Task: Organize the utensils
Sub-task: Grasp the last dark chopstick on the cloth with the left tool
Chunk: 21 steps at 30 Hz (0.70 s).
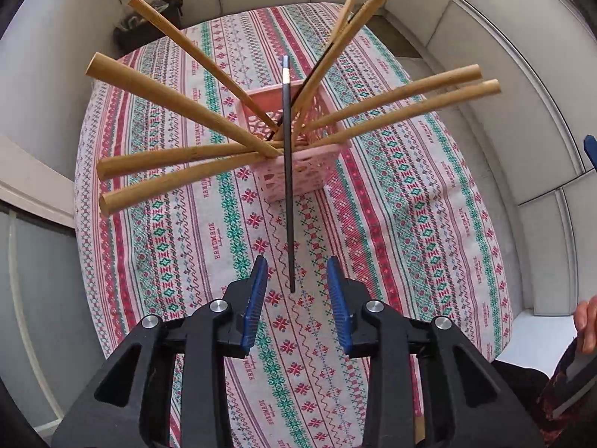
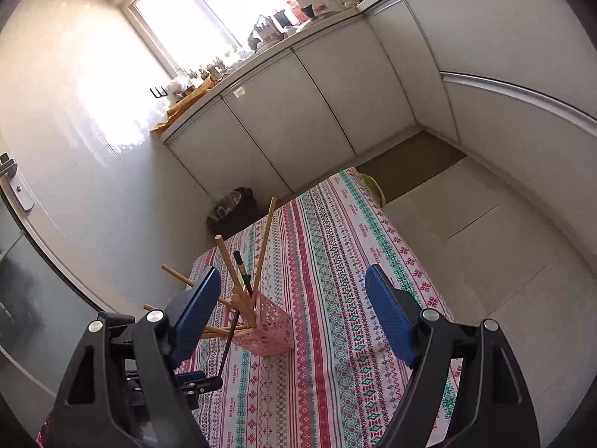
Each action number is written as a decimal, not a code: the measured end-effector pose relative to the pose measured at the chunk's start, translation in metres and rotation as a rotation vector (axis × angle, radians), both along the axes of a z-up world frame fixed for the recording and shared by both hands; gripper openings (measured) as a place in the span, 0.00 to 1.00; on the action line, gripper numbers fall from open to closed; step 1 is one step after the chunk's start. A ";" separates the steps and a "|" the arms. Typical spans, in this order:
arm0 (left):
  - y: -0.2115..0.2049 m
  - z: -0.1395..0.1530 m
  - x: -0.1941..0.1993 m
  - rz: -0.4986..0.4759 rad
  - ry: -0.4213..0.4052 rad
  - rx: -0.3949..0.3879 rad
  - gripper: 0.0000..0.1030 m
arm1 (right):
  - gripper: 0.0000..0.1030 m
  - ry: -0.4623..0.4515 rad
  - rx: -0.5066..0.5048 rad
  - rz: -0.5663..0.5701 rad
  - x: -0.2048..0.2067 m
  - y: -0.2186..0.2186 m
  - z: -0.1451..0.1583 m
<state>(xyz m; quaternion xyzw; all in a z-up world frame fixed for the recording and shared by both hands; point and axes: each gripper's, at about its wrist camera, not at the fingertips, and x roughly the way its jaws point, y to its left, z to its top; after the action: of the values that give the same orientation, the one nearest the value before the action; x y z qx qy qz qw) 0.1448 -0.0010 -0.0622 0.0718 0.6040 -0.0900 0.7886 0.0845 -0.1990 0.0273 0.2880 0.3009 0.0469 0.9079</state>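
Observation:
A pink lattice basket [image 1: 309,181] [image 2: 274,332] stands on the patterned tablecloth [image 1: 391,261]. Several wooden chopsticks [image 1: 179,100] [image 2: 265,231] fan out of it. My left gripper [image 1: 297,261] points steeply down in front of the basket, jaws partly apart. A black chopstick [image 1: 287,186] [image 2: 227,343] runs from above the basket to a thin tip between the blue pads [image 1: 257,291]; neither pad touches it. A second black stick [image 1: 324,56] leans among the wooden ones. My right gripper [image 2: 293,272] hangs open and empty to the side, facing the basket.
The table stands close to white cabinets [image 2: 298,119] and a tiled wall. A black bag [image 1: 149,18] [image 2: 235,205] sits on the floor past the far edge. A person's hand [image 1: 585,321] shows at the right edge. Bare cloth lies right of the basket.

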 end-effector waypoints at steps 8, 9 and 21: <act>-0.010 -0.015 0.016 0.032 -0.091 0.051 0.08 | 0.76 0.031 0.004 0.005 0.004 -0.001 -0.007; -0.009 -0.013 0.011 0.043 -0.134 0.047 0.03 | 0.76 0.033 0.004 0.008 0.003 -0.001 -0.007; 0.013 0.080 -0.121 -0.015 -0.546 -0.162 0.03 | 0.76 0.012 0.001 0.023 -0.010 0.003 -0.004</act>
<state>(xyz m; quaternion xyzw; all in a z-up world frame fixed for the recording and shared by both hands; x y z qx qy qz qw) 0.0236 0.0115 0.0178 0.0345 0.3593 -0.1211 0.9247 0.0745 -0.1958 0.0231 0.2854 0.3094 0.0558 0.9054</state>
